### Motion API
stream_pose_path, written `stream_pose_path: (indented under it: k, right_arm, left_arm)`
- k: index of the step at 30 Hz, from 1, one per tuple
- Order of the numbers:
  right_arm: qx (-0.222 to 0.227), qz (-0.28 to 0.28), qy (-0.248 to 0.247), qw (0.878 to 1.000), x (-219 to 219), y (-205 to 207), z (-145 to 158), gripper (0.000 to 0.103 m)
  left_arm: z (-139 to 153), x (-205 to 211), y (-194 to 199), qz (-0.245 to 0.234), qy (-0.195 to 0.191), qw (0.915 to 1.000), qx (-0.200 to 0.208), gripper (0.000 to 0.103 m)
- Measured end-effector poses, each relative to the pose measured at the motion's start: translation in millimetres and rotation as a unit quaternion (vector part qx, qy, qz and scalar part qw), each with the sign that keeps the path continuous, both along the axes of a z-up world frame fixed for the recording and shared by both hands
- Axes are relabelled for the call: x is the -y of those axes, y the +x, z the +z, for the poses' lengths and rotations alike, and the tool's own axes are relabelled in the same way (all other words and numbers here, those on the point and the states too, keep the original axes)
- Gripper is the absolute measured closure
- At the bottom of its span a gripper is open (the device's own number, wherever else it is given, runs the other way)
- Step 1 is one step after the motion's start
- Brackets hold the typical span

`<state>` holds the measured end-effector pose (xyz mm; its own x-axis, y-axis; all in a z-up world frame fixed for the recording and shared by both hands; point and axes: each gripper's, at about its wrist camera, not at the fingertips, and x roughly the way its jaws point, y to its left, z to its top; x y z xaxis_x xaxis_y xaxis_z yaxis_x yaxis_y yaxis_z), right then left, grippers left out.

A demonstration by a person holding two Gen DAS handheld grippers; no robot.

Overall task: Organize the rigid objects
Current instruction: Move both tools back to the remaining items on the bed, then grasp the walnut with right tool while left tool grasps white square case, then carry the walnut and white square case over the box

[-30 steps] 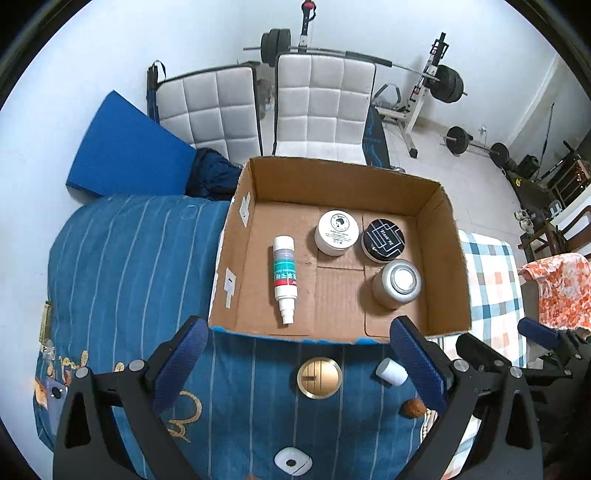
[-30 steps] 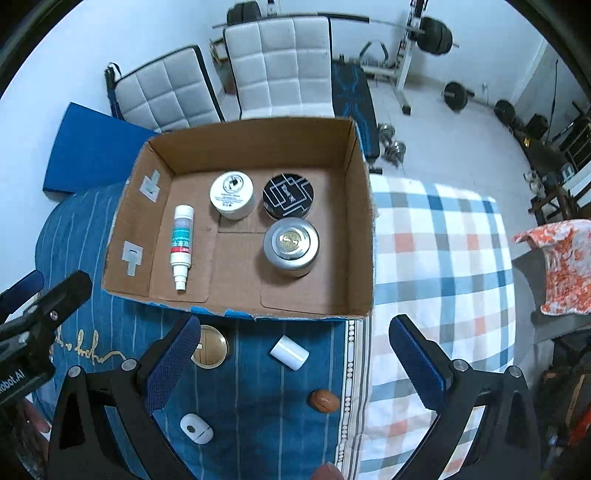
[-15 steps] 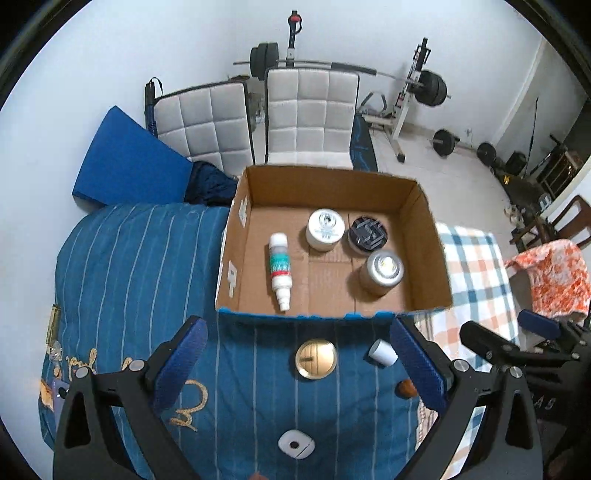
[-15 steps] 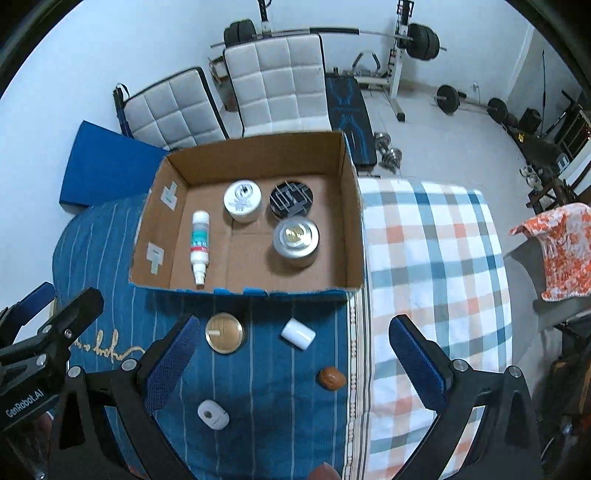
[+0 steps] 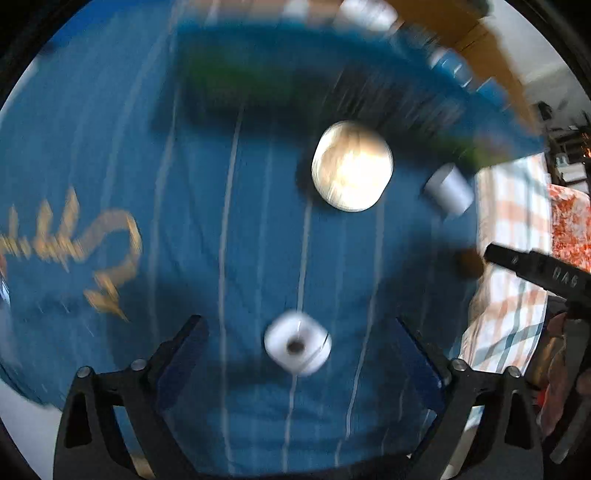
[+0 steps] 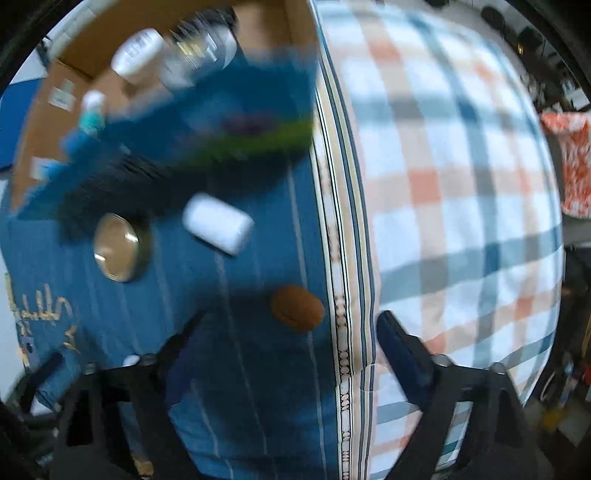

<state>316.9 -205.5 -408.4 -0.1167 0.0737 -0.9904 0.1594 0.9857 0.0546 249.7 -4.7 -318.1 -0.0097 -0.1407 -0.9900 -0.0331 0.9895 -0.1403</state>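
Both views are blurred by motion. My left gripper (image 5: 299,354) is open, low over the blue striped cloth, with a small white rounded object (image 5: 297,347) between its fingers, untouched. A gold round tin (image 5: 352,166) and a white cylinder (image 5: 448,190) lie beyond it. My right gripper (image 6: 288,347) is open just behind a brown oval object (image 6: 297,308). The gold tin (image 6: 118,247) and white cylinder (image 6: 218,225) show left of it. The cardboard box (image 6: 258,22) with jars and a bottle sits at the top left.
A checked cloth (image 6: 461,184) covers the right part of the surface beside the blue cloth (image 5: 184,221). The box's near wall (image 5: 480,29) shows at the top right of the left wrist view. The right gripper's arm (image 5: 535,269) reaches in there from the right.
Both grippers have dropped fast toward the cloth. The left one now straddles the small white object; the right one has come down close to the brown oval object. The box has slid to the top edges.
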Motion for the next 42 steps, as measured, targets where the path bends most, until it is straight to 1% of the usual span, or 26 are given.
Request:
stream_pose_path:
  k: [2,3,4,5,6,8,9,11,12,13,14,16,17,22,25,29,35,38,40,42]
  right_arm:
    - [-0.012,-0.001,0.000,1.000,1,-5,-16,0.022]
    - [-0.015,0.000,-0.003,1.000,2,-7,-23,0.022]
    - [-0.015,0.001,-0.003,1.000,1,-8,-26,0.024]
    - [-0.014,0.004,-0.005,1.000,0,-9,-31,0.028]
    - [-0.014,0.006,-0.005,1.000,0,-9,-33,0.031]
    - [-0.019,0.005,-0.004,1.000,-2,-8,-40,0.044]
    - [-0.022,0.005,-0.004,1.000,-3,-8,-44,0.047]
    - [-0.029,0.007,-0.003,1.000,-6,-8,-50,0.055]
    - [-0.032,0.011,-0.004,0.999,-9,-9,-53,0.057]
    - [-0.033,0.013,-0.006,0.999,-11,-9,-55,0.059]
    - [-0.031,0.015,-0.011,0.999,-13,-9,-55,0.059]
    - [-0.028,0.019,-0.013,0.999,-18,-11,-55,0.059]
    - [-0.027,0.020,-0.013,0.999,-20,-11,-56,0.059]
    - [-0.029,0.035,-0.008,0.999,-27,-28,-53,0.059]
    - [-0.031,0.044,0.000,0.999,-33,-45,-50,0.059]
    - [-0.033,0.056,0.013,0.998,-43,-70,-46,0.059]
    - [-0.043,0.072,0.033,0.996,-64,-102,-47,0.059]
    - [-0.035,0.073,0.041,0.996,-70,-107,-40,0.059]
    - [-0.023,0.077,0.044,0.996,-72,-108,-29,0.059]
    - [-0.004,0.083,0.048,0.995,-74,-106,-11,0.059]
  left_arm:
    - [-24,-3,-12,0.017,-0.012,0.9991,-0.038,0.013]
    - [-40,-5,-20,0.030,-0.025,0.9973,-0.062,0.013]
    - [-48,-6,-24,0.036,-0.027,0.9962,-0.074,0.013]
    - [-60,-6,-29,0.044,-0.031,0.9945,-0.090,0.016]
    - [-68,-6,-33,0.051,-0.034,0.9932,-0.099,0.016]
    - [-79,-4,-36,0.061,-0.035,0.9914,-0.111,0.023]
    - [-84,-2,-36,0.065,-0.039,0.9904,-0.116,0.025]
    - [-92,5,-36,0.062,-0.033,0.9903,-0.120,0.031]
    - [-95,12,-35,0.051,-0.023,0.9915,-0.118,0.035]
    - [-95,19,-35,0.037,-0.006,0.9932,-0.111,0.044]
    - [-93,26,-36,0.023,0.007,0.9944,-0.103,0.049]
    - [-91,36,-37,0.002,0.030,0.9954,-0.091,0.049]
    - [-91,38,-37,-0.001,0.035,0.9955,-0.088,0.049]
    - [-87,36,-40,-0.002,0.026,0.9967,-0.077,0.049]
    - [-80,33,-43,0.002,0.021,0.9973,-0.070,0.049]
    - [-64,19,-55,-0.009,0.020,0.9981,-0.058,0.049]
    - [-54,10,-68,-0.011,0.019,0.9984,-0.052,0.049]
    - [-41,13,-70,-0.020,0.024,0.9990,-0.032,0.049]
    - [-27,16,-68,-0.028,0.026,0.9992,-0.013,0.049]
    - [-11,20,-65,-0.035,0.024,0.9991,0.010,0.049]
